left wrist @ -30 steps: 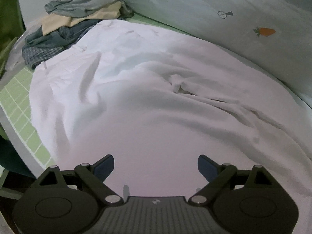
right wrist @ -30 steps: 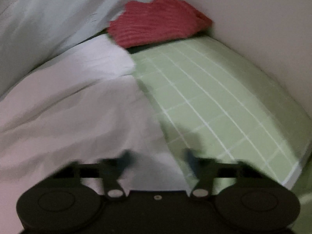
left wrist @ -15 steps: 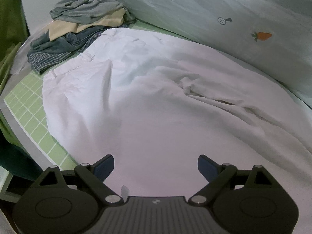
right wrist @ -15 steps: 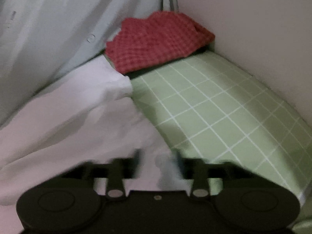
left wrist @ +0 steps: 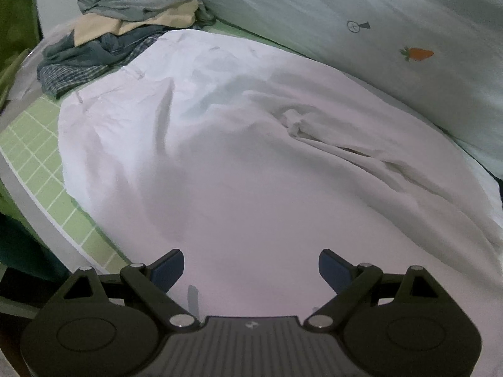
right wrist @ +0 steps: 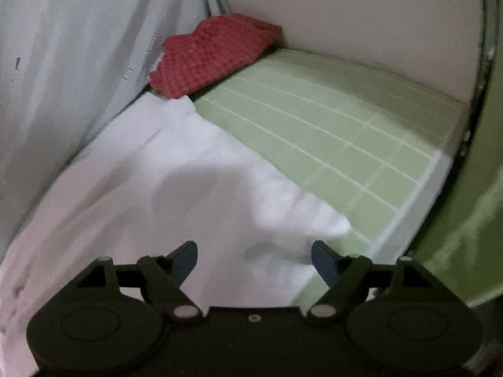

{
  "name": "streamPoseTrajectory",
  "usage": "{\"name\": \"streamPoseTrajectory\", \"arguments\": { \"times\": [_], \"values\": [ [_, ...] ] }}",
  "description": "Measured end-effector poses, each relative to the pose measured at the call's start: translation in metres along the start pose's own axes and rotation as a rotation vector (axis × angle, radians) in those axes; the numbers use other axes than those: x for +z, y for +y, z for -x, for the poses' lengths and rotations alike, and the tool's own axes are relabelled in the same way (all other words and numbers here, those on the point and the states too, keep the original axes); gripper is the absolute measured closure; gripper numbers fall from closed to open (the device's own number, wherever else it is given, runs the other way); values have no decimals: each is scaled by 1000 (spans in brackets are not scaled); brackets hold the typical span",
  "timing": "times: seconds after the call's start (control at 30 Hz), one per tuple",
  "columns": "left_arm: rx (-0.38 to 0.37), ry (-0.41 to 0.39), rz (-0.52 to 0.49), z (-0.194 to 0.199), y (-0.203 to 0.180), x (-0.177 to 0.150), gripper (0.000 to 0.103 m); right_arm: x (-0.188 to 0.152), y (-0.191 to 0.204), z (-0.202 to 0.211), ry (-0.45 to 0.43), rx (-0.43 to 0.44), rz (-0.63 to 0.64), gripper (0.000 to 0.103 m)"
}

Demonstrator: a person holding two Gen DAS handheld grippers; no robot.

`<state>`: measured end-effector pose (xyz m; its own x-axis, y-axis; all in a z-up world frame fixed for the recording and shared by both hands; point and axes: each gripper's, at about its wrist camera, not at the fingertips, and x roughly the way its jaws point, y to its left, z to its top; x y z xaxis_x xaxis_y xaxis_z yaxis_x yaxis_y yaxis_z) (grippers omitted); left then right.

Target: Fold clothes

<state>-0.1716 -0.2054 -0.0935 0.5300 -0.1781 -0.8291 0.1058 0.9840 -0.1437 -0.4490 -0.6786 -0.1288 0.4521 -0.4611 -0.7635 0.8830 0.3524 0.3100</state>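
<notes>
The right gripper (right wrist: 254,259) has let go of the white garment (left wrist: 251,163), jaws opening over it; the left gripper (left wrist: 251,267) is spread wide above the green checked bed (right wrist: 330,132).

Green grid-lined mattress (right wrist: 330,132) underneath; pale carrot-print quilt (left wrist: 393,15) along far side; plain wall (right wrist: 361,15) behind.

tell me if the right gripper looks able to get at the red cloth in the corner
Probably yes. The right gripper, jaws opening and empty, points toward the red cloth; only flat white garment and bare green sheet lie between, nothing standing in the way.
</notes>
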Motion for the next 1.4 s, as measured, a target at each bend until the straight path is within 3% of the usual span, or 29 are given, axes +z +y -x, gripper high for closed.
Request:
{"name": "streamPoseTrajectory", "arguments": {
  "times": [0.33,0.5,0.53,0.57,0.6,0.73,0.97,1.13,1.2,1.27,1.33,1.37,1.4],
  "values": [
    [2,-8,-22,0,22,7,10,-33,33,-5,33,-32,79,16],
    [21,-5,8,-5,51,22,10,-39,52,-11,16,-128,127,17],
    [28,-2,18,-7,58,28,10,-41,56,-12,14,-172,142,25],
    [35,2,34,-8,66,34,10,-42,61,-12,11,-213,156,40],
    [43,3,56,-10,75,41,10,-43,63,-11,7,-238,168,46],
    [75,-12,143,-18,114,72,10,-37,69,-12,26,-228,112,90],
    [165,-18,294,-50,178,126,10,-34,85,-2,-21,-280,-48,95],
    [133,21,325,-79,202,150,13,-31,95,14,-79,-262,-154,95],
    [110,30,320,-88,208,156,23,-29,101,22,-108,-237,-169,95],
    [75,48,319,-96,209,159,47,-26,107,29,-137,-217,-173,95],
    [63,53,330,-99,210,160,58,-21,112,36,-161,-199,-181,96],
    [62,52,335,-100,209,160,75,-19,113,39,-173,-186,-189,96],
    [56,47,344,-100,210,161,85,-18,115,42,-186,-170,-198,96]
  ]
}}
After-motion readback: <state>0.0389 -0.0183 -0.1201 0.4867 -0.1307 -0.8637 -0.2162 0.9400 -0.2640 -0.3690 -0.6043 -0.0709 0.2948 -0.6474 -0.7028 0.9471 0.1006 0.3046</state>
